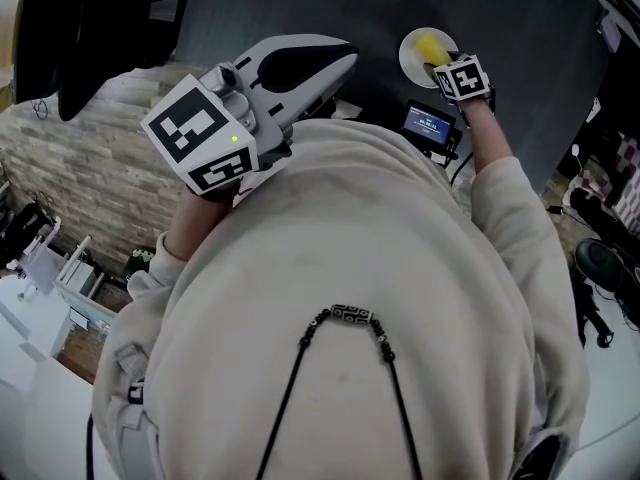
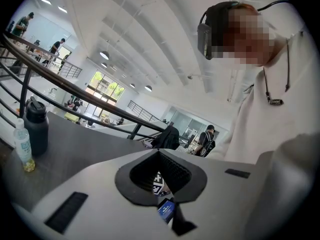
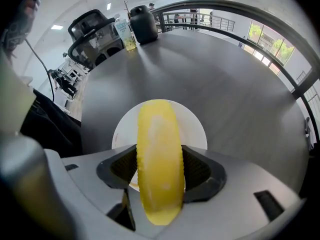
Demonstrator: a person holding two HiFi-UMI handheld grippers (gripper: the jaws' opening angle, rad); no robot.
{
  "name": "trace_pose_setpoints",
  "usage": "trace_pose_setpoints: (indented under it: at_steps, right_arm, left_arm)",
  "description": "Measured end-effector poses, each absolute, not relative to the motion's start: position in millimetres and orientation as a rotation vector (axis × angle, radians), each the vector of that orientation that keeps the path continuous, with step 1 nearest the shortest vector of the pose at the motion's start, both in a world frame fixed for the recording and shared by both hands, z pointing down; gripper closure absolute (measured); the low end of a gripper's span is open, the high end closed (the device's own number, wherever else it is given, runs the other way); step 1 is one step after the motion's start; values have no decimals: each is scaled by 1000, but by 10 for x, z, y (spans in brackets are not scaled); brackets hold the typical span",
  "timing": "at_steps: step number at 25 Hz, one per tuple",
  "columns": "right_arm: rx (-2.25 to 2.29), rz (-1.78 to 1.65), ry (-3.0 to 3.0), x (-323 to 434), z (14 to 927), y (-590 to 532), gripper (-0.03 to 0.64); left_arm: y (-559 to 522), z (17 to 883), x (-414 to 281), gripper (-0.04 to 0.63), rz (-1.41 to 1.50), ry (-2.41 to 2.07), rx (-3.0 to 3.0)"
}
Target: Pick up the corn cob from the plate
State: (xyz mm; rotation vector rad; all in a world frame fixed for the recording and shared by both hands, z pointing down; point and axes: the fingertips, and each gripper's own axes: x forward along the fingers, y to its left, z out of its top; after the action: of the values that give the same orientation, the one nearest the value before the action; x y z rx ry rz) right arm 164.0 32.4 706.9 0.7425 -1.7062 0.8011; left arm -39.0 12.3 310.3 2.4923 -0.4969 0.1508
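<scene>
Corn cob (image 3: 159,149) pinched by right gripper (image 3: 159,171) (fingers (image 3: 198,170) touching), white plate (image 3: 192,126)

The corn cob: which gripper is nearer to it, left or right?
Right. The right gripper grips the corn cob between its jaws at the plate. The left gripper is back at the person's chest, far from it.

I read one corn cob (image 3: 159,159): yellow, smooth-looking and slightly curved. It lies lengthwise across the middle of the round white plate (image 3: 197,129).
</scene>
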Motion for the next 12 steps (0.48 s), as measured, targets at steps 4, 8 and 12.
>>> trace_pose_setpoints:
  at_steps: [4, 8, 12]
  right_arm:
    - [752, 808, -1715, 1634, 7070, 311, 348]
    - [770, 809, -1724, 1607, 7057, 314, 348]
    - [763, 827, -1726, 1598, 7044, 312, 348]
  left_arm:
    - [152, 3125, -395, 592, 157, -496, 2488]
    - [168, 3156, -440, 592, 161, -495, 2478]
    - [166, 3157, -436, 592, 159, -492, 2478]
